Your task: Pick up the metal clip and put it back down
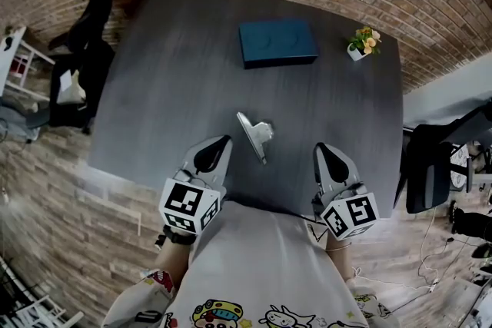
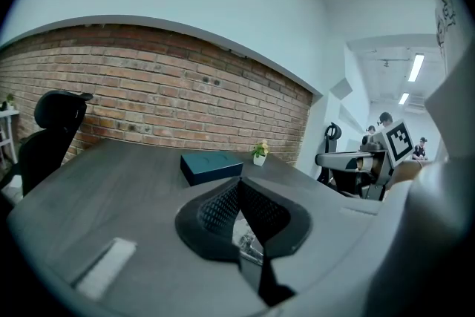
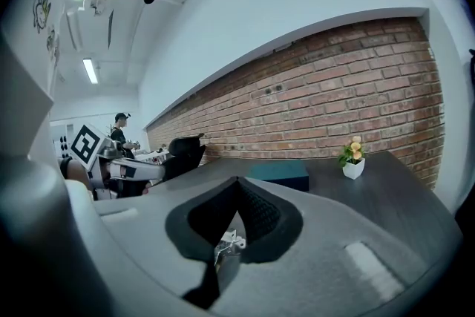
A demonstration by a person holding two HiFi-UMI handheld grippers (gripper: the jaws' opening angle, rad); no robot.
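The metal clip (image 1: 256,133) lies on the dark grey table (image 1: 177,88) near its front edge, silver, with its handles pointing toward me. My left gripper (image 1: 224,140) hovers just left of the clip, its jaws shut with nothing in them. To the clip's right, a little farther off, my right gripper (image 1: 318,147) is also shut and empty. In the left gripper view the black jaws meet at their tips (image 2: 237,180). The right gripper view shows the same closed tips (image 3: 237,179). Neither gripper touches the clip.
A dark teal box (image 1: 277,42) lies at the table's far middle, with a small potted plant (image 1: 363,42) at the far right corner. Black office chairs stand to the left (image 1: 88,34) and right (image 1: 430,165) of the table. A brick wall runs behind it.
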